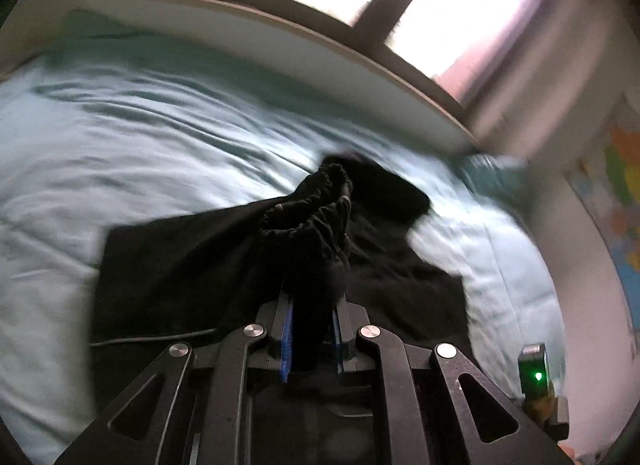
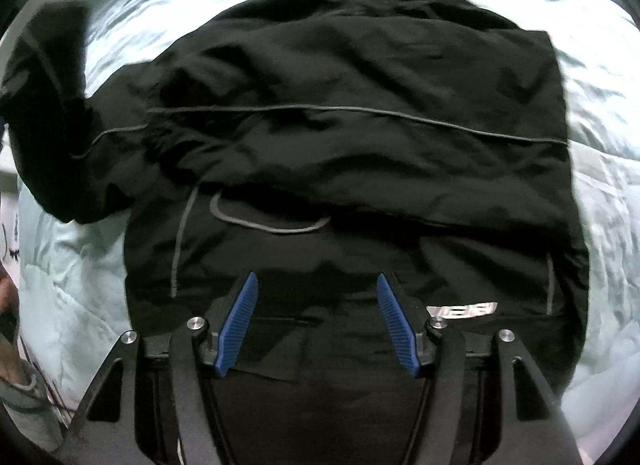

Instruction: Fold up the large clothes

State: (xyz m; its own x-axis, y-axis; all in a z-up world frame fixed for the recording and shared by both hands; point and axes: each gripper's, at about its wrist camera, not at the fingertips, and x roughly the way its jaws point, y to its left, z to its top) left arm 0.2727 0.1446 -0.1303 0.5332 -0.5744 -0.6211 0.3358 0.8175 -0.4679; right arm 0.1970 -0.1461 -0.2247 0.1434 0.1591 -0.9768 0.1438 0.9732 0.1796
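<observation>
Currently your left gripper (image 1: 310, 305) clamps the jacket (image 2: 352, 153) sleeve cuff (image 1: 320, 201); right gripper (image 2: 316, 321) hovers released over the hem.

black jacket (image 2: 340, 137) | spread flat, grey piping | sleeve lifted (cuff bunched)

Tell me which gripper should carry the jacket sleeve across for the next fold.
Left. The left gripper is shut on the jacket sleeve, cuff bunched between its jaws. The right gripper hangs open above the jacket, holding nothing.
</observation>
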